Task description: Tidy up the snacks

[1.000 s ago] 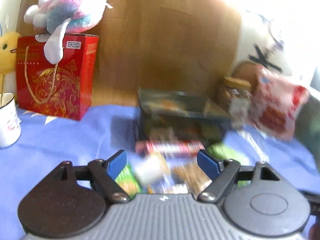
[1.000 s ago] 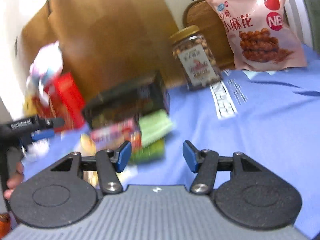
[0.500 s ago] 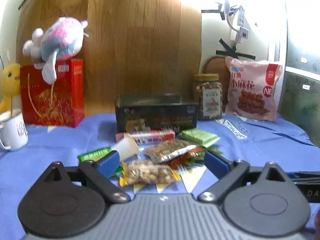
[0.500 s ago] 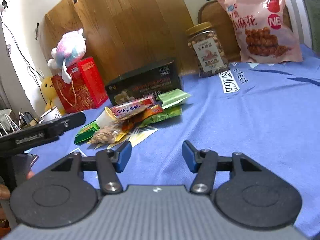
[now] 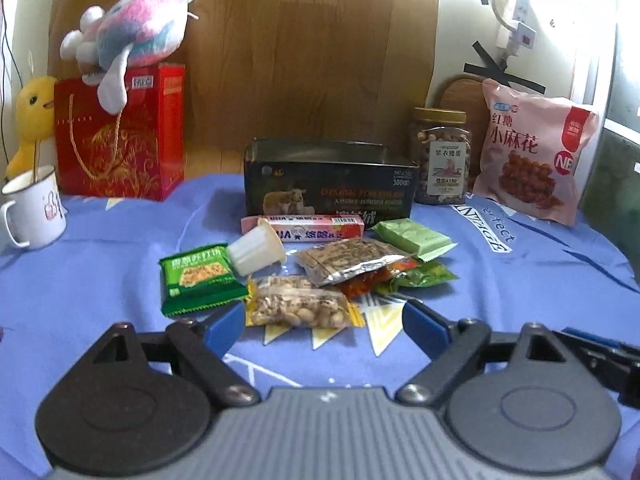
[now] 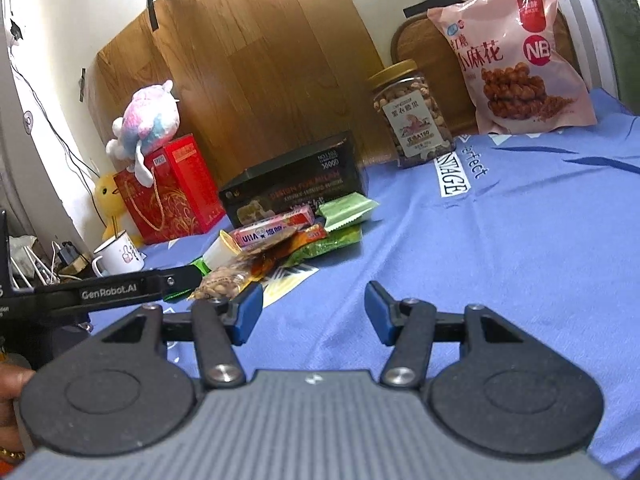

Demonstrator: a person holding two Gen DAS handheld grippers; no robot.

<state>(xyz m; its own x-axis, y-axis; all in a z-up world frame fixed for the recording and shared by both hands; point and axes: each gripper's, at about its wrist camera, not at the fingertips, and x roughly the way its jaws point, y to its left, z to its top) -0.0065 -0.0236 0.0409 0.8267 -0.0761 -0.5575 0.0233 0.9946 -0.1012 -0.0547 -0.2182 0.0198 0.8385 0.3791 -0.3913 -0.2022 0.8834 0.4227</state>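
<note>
A heap of small snacks lies on the blue cloth in front of an open dark box (image 5: 328,190): a peanut packet (image 5: 300,307), a green cracker packet (image 5: 198,274), a white cup (image 5: 258,250), a pink candy bar (image 5: 308,227), a seed packet (image 5: 348,262) and a pale green packet (image 5: 414,238). My left gripper (image 5: 324,330) is open and empty just short of the peanut packet. My right gripper (image 6: 314,314) is open and empty over bare cloth, right of the heap (image 6: 280,240); the dark box (image 6: 296,192) stands behind it.
A nut jar (image 5: 440,160) and a pink snack bag (image 5: 532,156) stand at the back right. A red gift box (image 5: 120,140) with a plush toy (image 5: 128,36) is at the back left, a white mug (image 5: 34,212) beside it. The left gripper's body (image 6: 112,288) shows in the right wrist view.
Both views have steadied from blur. My left gripper has pulled back and levelled so the whole snack heap shows ahead. My right gripper has moved right of the heap.
</note>
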